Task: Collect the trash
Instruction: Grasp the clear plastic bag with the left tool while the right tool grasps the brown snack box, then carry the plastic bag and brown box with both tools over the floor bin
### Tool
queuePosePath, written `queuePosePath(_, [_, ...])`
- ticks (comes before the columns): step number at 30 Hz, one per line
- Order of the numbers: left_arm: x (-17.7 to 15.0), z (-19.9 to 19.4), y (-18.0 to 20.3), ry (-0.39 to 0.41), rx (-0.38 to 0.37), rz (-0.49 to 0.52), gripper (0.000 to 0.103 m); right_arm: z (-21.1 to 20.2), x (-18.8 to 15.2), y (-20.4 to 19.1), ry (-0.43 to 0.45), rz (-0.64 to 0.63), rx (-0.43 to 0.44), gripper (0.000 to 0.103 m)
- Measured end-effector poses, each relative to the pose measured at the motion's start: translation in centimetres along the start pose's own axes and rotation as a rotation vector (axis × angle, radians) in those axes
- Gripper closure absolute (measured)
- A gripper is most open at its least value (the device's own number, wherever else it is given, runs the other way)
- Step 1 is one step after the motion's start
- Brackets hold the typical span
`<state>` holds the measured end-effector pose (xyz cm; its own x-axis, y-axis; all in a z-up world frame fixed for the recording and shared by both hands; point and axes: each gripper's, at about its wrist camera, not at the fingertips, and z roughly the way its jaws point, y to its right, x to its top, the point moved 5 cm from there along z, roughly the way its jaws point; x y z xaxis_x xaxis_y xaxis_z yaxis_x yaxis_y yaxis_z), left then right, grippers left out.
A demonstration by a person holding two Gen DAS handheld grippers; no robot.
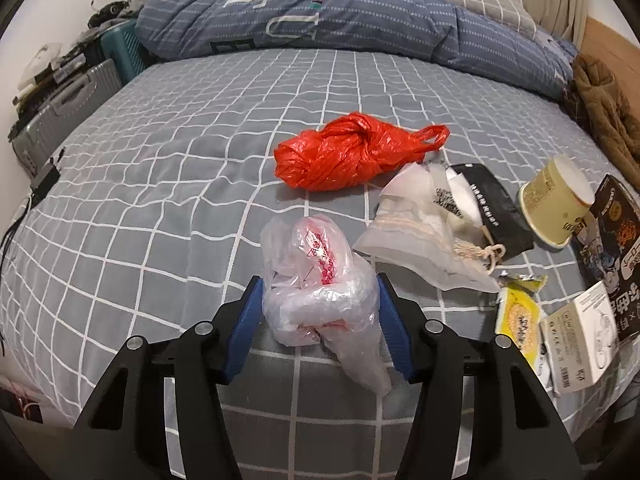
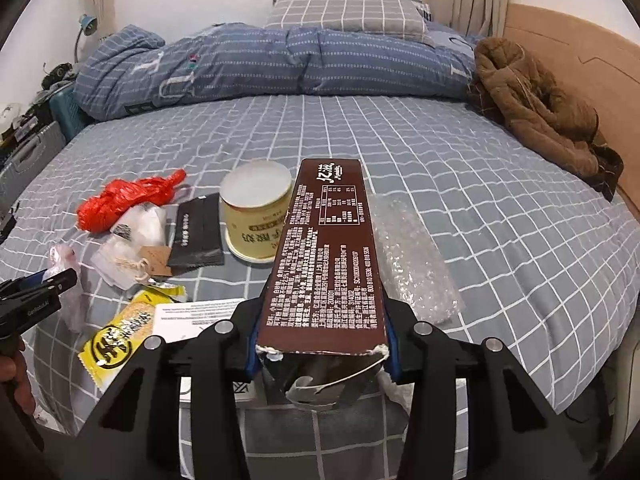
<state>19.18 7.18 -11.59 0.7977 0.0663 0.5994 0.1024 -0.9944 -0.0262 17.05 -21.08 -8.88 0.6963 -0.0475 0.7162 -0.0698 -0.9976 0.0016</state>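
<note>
My left gripper (image 1: 320, 300) is shut on a crumpled clear plastic bag (image 1: 316, 280) with red print, near the bed's front edge. My right gripper (image 2: 322, 322) is shut on a long brown snack box (image 2: 324, 256) with a torn open end, held above the bed. On the grey checked bedsheet (image 1: 160, 200) lie a red plastic bag (image 1: 352, 158), a translucent drawstring pouch (image 1: 424, 224), a black wrapper (image 1: 496, 208), a yellow paper cup (image 1: 556, 196) on its side, a yellow snack packet (image 1: 518, 320) and a small white box (image 1: 580, 344). The left gripper also shows in the right wrist view (image 2: 36, 292).
A sheet of bubble wrap (image 2: 412, 256) lies right of the brown box. A rolled blue quilt (image 2: 260, 64) and a pillow (image 2: 348, 14) lie at the far end. A brown coat (image 2: 536, 108) lies by the wooden headboard at the right. Suitcases (image 1: 68, 108) stand left of the bed.
</note>
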Motion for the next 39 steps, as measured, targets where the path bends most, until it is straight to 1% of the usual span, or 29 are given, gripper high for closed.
queuePosePath(10, [-0.1,-3.9,0.1,0.056,-0.033,0.002,0.048,-3.3,0.6,-0.3,0.063,-0.016,0.009,0.061])
queuePosePath(18, [-1.5,-7.6,0.3,0.096,-0.072,0.001,0.049,-6.2,0.1,-0.4,0.103,-0.017,0.015,0.061])
queuePosePath(20, [-2.0,-8.4,0.4,0.104,-0.074,0.013,0.049,-6.8,-0.3,-0.6,0.110,-0.024,0.013,0.061])
queuePosePath(24, [-3.2,-10.0,0.1,0.109,-0.090,-0.001,0.051,-8.3,-1.4,-0.7,0.110,-0.016,0.031,0.061])
queuePosePath(28, [-4.3,-11.6,-0.2,0.119,-0.102,-0.010,0.052,-9.8,-2.5,-1.3,0.116,-0.045,0.031,0.061])
queuePosePath(33, [-5.4,-13.8,-0.2,0.139,-0.118,-0.026,0.052,-11.9,-3.5,-1.6,0.129,-0.046,0.049,0.061])
queuePosePath(39, [-7.8,-15.6,0.3,0.139,-0.143,-0.024,0.054,-14.1,-4.9,-2.0,0.141,-0.062,0.062,0.061])
